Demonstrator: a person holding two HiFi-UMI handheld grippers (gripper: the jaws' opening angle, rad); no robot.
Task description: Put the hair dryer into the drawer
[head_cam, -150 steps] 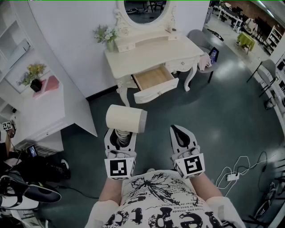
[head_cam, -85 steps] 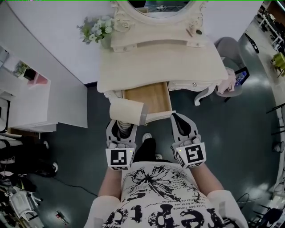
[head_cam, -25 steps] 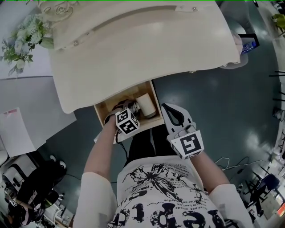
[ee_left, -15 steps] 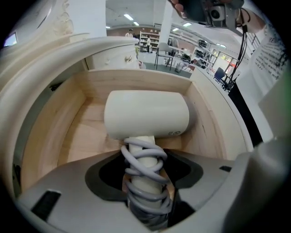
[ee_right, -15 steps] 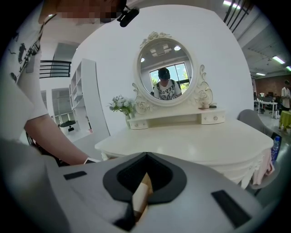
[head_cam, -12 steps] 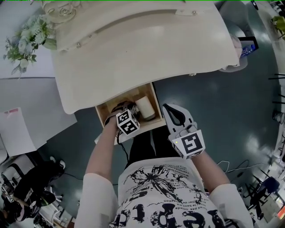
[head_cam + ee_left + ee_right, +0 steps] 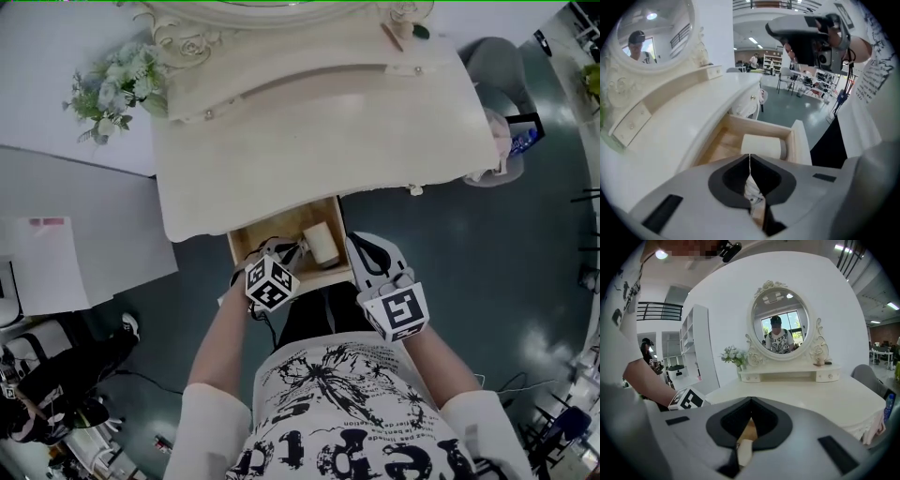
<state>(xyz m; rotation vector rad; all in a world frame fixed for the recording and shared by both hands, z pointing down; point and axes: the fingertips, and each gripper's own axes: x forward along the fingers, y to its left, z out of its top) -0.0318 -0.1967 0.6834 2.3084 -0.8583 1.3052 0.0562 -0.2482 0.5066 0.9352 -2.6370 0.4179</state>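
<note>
Dark floor is being stood on close against the dressing table (image 7: 309, 141), whose drawer (image 7: 253, 246) is standing pulled out under the tabletop edge.

Nearest, the left gripper (image 7: 750, 159) is being held down inside the drawer. Its jaws are pressed together on a pale thing, judged to be the handle of the hair dryer (image 7: 761, 146). The dryer's barrel is lying on the drawer floor straight ahead of those jaws, close by the front wall. Its long axis is lying crosswise to the jaw line, running back-to-front of the drawer.

The right gripper (image 7: 750, 404) is being held just outside the drawer's right front corner, jaws together on nothing. Left is therefore the nearer tool.

Judgement: placement is all but done. Release is being called for next, jaws parted and drawn back along their own line so the barrel is not dragged.

Beyond, an oval mirror (image 7: 780, 324) is being seen above the tabletop.
</note>
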